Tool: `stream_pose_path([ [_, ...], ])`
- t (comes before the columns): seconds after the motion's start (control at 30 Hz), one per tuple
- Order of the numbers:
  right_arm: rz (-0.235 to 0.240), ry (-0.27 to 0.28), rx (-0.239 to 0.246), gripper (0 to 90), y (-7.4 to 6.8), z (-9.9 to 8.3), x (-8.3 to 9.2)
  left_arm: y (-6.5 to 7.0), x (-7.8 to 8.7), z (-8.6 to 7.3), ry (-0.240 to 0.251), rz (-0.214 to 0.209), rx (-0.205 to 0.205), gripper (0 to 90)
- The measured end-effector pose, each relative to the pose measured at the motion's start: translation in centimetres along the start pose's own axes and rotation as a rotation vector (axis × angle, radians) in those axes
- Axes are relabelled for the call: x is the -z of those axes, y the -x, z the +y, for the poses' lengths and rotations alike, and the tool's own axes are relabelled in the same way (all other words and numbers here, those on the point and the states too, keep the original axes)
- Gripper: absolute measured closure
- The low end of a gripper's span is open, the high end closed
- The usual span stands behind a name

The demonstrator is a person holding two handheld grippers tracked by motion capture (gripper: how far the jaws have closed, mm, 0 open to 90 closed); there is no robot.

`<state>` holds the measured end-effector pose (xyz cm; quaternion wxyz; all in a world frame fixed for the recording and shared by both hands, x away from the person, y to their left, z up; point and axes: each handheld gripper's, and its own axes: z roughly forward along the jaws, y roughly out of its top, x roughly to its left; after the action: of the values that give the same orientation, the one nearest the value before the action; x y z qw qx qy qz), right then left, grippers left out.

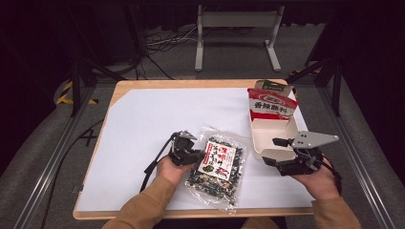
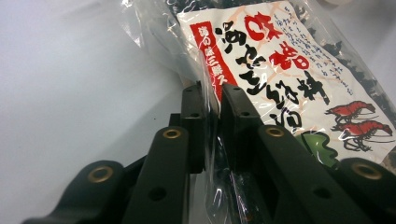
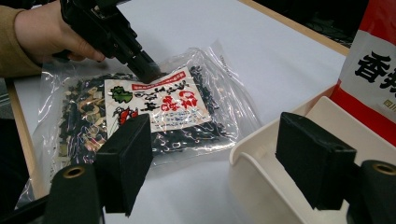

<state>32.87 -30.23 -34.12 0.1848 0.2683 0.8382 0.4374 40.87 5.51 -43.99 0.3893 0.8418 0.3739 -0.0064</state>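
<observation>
One bag at the lower middle is pinched at its edge by the left gripper. The right gripper is held open by the tray.

**Left jaws pinched shut, right jaws spread wide**

Both forearms, in tan sleeves, come in from the table's near edge. The left hand grips the left gripper, which points toward the person's right, tilted slightly down; its jaws stand nearly together, clamped on a thin edge of clear plastic. The right hand holds the right gripper pointing toward the person's left, its jaws wide apart with nothing pressed between the pads.
</observation>
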Motion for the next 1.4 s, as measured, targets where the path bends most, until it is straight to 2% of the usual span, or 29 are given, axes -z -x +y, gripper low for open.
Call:
stream_pose_path([
  [0.1,0.001,0.001,0.0,26.6,0.0,0.0,0.0,-0.2,0.1,0.0,0.012,-0.01,0.018,83.8],
  [0.3,0.003,0.002,0.0,26.6,0.0,0.0,0.0,-0.4,0.9,0.1,0.035,-0.008,0.029,85.3],
  [0.4,0.003,0.005,0.002,26.6,0.0,0.0,0.0,-0.8,2.2,0.2,0.07,-0.009,0.043,85.5],
  [0.6,0.006,0.011,0.006,27.1,-0.2,0.2,-0.1,-1.2,5.0,0.3,0.167,-0.011,0.037,85.7],
  [0.77,0.009,0.017,0.012,28.9,-0.5,0.5,-0.5,-0.8,7.2,0.6,0.234,0.02,-0.028,85.6],
  [0.8,0.008,0.017,0.011,28.9,-0.5,0.6,-0.6,-0.8,7.2,0.6,0.234,0.02,-0.028,85.6],
  [0.83,0.007,0.02,0.012,29.0,-0.6,0.7,-0.6,-0.2,7.9,0.8,0.262,0.026,-0.061,85.7],
  [0.87,0.007,0.02,0.012,29.0,-0.6,0.7,-0.6,-0.2,7.9,0.8,0.262,0.026,-0.061,85.7],
  [1.0,0.009,0.018,0.011,29.3,-0.7,0.9,-0.8,1.1,8.6,1.1,0.289,0.047,-0.128,85.6],
  [1.17,0.016,0.018,0.009,30.3,-0.8,1.1,-0.9,2.2,9.7,1.3,0.33,0.05,-0.174,85.6],
  [1.3,0.024,0.02,-0.005,31.3,-0.8,1.2,-1.0,2.7,10.5,1.4,0.348,0.074,-0.198,85.6],
  [1.37,0.027,0.02,-0.008,31.4,-0.8,1.3,-1.1,2.7,10.6,1.4,0.351,0.073,-0.201,85.6],
  [1.4,0.029,0.02,-0.01,31.4,-0.9,1.3,-1.2,2.8,11.1,1.4,0.369,0.077,-0.203,85.6],
])
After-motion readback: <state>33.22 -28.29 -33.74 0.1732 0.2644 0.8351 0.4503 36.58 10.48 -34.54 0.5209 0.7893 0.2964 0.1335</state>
